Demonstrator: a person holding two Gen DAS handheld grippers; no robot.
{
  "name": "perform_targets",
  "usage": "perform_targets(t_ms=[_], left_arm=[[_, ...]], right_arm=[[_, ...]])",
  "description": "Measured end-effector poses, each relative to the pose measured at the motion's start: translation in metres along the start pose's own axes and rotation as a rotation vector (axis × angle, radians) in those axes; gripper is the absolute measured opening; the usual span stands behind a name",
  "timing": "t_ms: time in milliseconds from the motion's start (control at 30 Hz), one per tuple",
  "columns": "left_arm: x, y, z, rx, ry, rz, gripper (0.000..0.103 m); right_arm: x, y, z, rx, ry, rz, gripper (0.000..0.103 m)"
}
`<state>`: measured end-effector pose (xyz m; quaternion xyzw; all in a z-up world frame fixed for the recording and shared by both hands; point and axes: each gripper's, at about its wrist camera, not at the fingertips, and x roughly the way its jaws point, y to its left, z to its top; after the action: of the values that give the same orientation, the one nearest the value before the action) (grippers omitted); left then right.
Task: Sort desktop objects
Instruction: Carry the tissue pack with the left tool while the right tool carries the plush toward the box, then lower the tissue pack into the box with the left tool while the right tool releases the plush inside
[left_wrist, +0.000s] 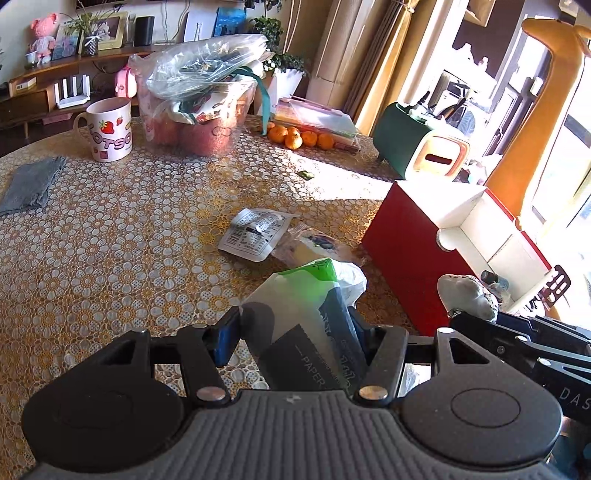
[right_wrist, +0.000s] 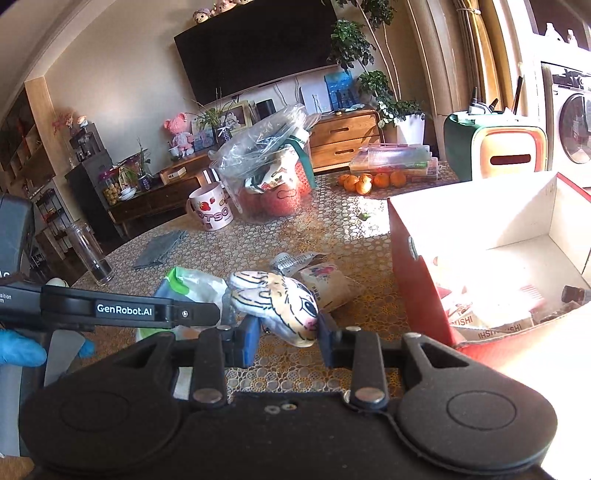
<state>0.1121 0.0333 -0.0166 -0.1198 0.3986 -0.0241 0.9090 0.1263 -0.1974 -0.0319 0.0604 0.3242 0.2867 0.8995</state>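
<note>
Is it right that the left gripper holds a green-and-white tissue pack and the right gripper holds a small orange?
Not quite. The left gripper does hold the green-and-white tissue pack, but the right gripper is shut on a small cartoon-printed plush pouch, as the right wrist view shows.

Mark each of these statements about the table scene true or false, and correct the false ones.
1. The left gripper holds a tissue pack. True.
2. The right gripper is empty. False: it is shut on a small printed plush toy.
3. The red box is closed. False: it stands open, with items inside.
4. The strawberry mug stands upright on the table. True.
5. The oranges lie inside the red box. False: they lie on the table by stacked plastic cases.
</note>
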Motion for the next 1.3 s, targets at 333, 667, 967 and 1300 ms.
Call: perform_targets(t_ms=[333, 667, 967, 1300], left_arm=[[0.002, -0.062, 0.016, 0.093, -0.014, -0.077, 0.058], [0.014, -0.139, 0.047, 0.229, -0.051, -0.135, 0.058], [0.048, -0.199, 0.075, 0.333, -0.062, -0.144, 0.058], [0.108, -0.224, 0.095, 0.399, 0.008, -0.1, 0.058]], right_arm=[[-0.04, -0.034, 0.009, 0.032, -0.066, -0.055, 0.032], [-0.06, -0.083, 0.02, 0.054, -0.103, -0.163, 0.032], [-0.063, -0.131, 0.028, 0.08, -0.118, -0.253, 0.032], [-0.043, -0.183, 0.034, 0.117, -0.068, -0.317, 0.032]])
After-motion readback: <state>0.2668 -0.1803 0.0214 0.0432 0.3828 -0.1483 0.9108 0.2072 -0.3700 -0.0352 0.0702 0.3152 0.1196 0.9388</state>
